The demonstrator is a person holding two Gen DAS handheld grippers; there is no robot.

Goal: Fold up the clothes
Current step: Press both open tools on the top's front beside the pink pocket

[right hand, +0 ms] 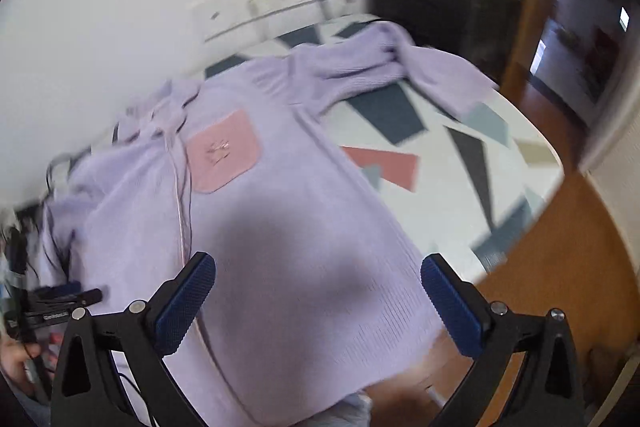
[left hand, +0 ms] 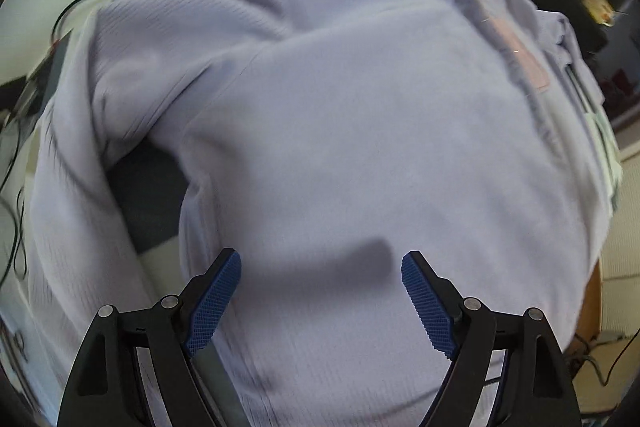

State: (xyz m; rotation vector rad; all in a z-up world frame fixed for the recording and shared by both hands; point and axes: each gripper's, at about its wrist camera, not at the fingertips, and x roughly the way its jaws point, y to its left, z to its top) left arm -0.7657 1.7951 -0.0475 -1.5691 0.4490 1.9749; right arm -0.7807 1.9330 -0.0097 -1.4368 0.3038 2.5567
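Note:
A lilac ribbed knit top (right hand: 280,195) lies spread on a table, with a pink chest pocket (right hand: 224,151) and a thin drawstring down its front. One sleeve (right hand: 384,63) trails toward the far right corner. In the left wrist view the same top (left hand: 340,115) fills the frame, and its other sleeve (left hand: 72,211) hangs down on the left. My left gripper (left hand: 321,281) hovers open just above the lower body of the top. Over the hem, my right gripper (right hand: 318,283) is open too, with nothing between its blue pads (right hand: 452,303).
The table (right hand: 460,163) has a white top with grey, teal and pink shapes; its rounded edge is on the right over a wooden floor (right hand: 560,267). A black cabinet (right hand: 440,7) with red and orange items stands behind. Cables (left hand: 16,227) hang at left.

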